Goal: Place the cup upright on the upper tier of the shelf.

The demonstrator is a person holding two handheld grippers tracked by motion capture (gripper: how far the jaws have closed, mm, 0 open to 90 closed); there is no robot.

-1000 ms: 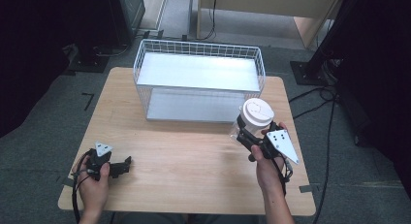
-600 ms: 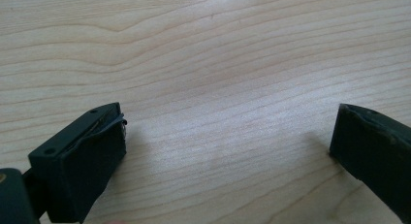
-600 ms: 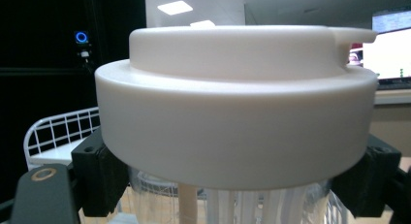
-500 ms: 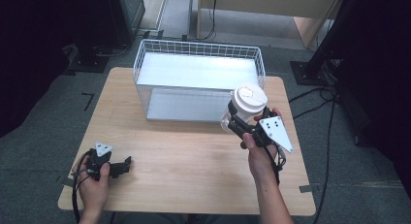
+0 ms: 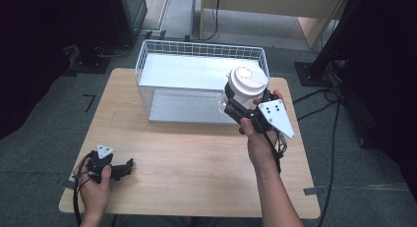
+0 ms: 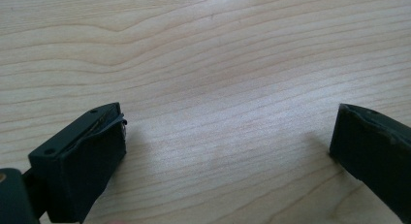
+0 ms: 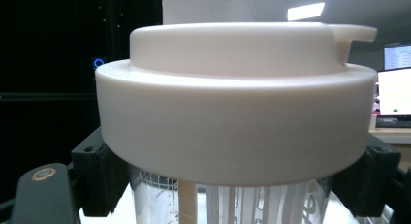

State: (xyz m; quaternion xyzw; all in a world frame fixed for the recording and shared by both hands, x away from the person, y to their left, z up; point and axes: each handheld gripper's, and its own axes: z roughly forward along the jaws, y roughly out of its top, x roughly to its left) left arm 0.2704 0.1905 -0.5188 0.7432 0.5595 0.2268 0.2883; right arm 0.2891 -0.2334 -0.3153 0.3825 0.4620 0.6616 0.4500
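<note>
Clear plastic, ribbed and printed with faint markings, makes up the body of the jar, and a thick, smooth white lid with a small lip at one edge caps it. The right hand-held gripper clamps the jar just under that lid, a black jaw pressing on each side, and holds it up at the near right corner of the white wire basket, about level with the rim. From above I can't quite tell whether the jar's base is already over the rim or just short of it.

The step in hand looks like setting the jar into the basket. To do it well, I'd carry it forward until the base is fully over the pale flat floor, keep it upright, lower it well away from the thin wire wall, and release only once it stands.

Far off at the near left corner of the light wood-grain bench, the left hand-held gripper lies low, its jaws spread wide with nothing between them.
</note>
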